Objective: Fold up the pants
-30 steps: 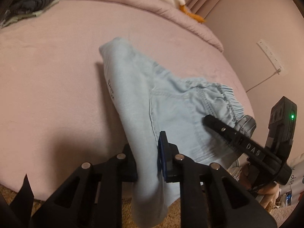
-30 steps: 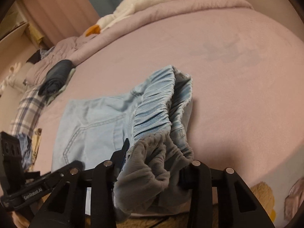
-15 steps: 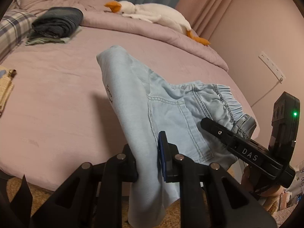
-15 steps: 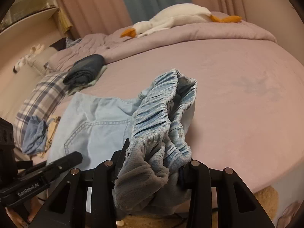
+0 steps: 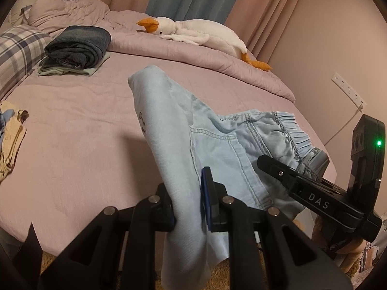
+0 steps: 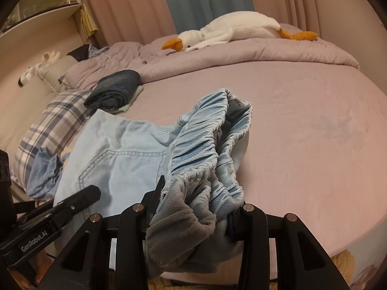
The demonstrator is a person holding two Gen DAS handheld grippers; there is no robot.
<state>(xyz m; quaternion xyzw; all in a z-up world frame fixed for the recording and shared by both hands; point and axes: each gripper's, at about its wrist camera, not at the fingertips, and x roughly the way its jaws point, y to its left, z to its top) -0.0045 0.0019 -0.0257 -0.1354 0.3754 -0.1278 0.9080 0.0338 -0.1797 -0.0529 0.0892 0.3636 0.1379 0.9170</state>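
Observation:
Light blue denim pants (image 5: 217,140) are held up over the near edge of a pink bed (image 5: 79,130). My left gripper (image 5: 188,207) is shut on the leg end of the pants, which hangs down between its fingers. My right gripper (image 6: 193,220) is shut on the bunched elastic waistband (image 6: 208,145). The right gripper also shows at the right of the left wrist view (image 5: 314,193). The left gripper shows at the lower left of the right wrist view (image 6: 48,220). The pants (image 6: 125,159) stretch between the two grippers with the back pocket facing up.
A stack of folded dark clothes (image 5: 77,48) lies at the far left of the bed. A white goose plush (image 5: 198,31) lies on the rolled duvet at the back. A plaid pillow (image 6: 55,125) and loose clothes (image 5: 9,140) are at the left. A wall is at the right.
Both grippers have lifted and tilted upward with the pants, so the far end of the bed and the curtains have come into view. The grips are unchanged.

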